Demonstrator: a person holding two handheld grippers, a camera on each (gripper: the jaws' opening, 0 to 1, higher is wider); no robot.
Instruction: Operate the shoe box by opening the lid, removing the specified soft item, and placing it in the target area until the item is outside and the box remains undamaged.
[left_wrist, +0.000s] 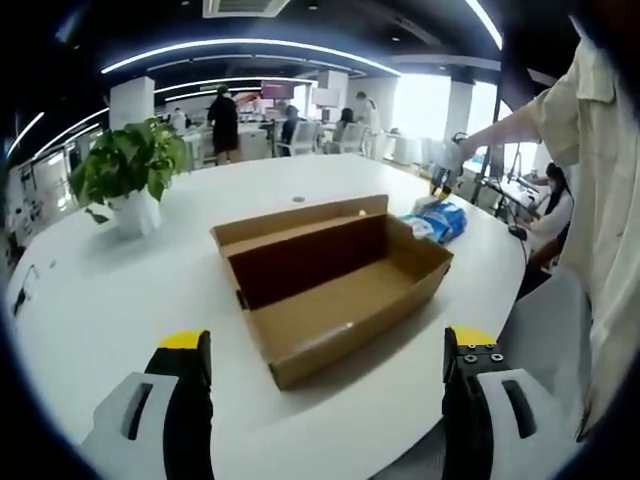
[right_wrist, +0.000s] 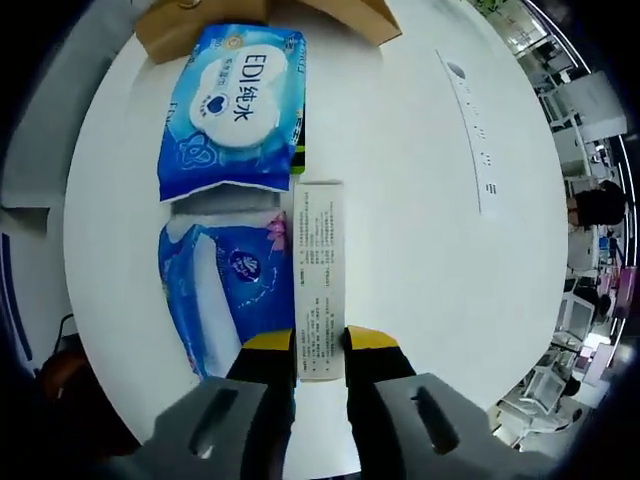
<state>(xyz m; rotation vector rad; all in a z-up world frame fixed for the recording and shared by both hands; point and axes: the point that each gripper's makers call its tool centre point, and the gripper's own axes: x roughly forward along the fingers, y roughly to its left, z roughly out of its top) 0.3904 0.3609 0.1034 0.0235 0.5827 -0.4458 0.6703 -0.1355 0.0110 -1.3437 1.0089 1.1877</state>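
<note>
- Your right gripper (right_wrist: 320, 352) sits nearest the lens in the right gripper view; its yellow-tipped jaws are drawn narrow and clamp the near end of a long white printed packet (right_wrist: 320, 275), which lies along the white table (right_wrist: 430, 250) away from you.
- Just beside that packet, on its left in the same view, you have two blue soft packs: a wet-wipe pack (right_wrist: 235, 105) with a white cloud label and "EDI" lettering at the far end, and a darker blue tissue pack (right_wrist: 225, 290) nearer the jaws; the two packs lie end to end, touching or nearly so.
- Beyond the wipe pack, a corner of the cardboard shoe box (right_wrist: 190, 25) shows at the top edge.
- Your left gripper (left_wrist: 325, 360) stands wide, with nothing between its jaws; it hangs above the table edge, short of the box.
- From the left gripper view, the shoe box (left_wrist: 335, 275) lies open with its lid folded back flat behind it; its interior shows bare cardboard.
- The blue packs (left_wrist: 440, 220) rest on the table just past the box's far right corner, outside it.
- A potted plant (left_wrist: 130, 175) stands well apart, far left on the table; a person's light sleeve (left_wrist: 590, 150) fills the right; other people stand at desks in the background.
</note>
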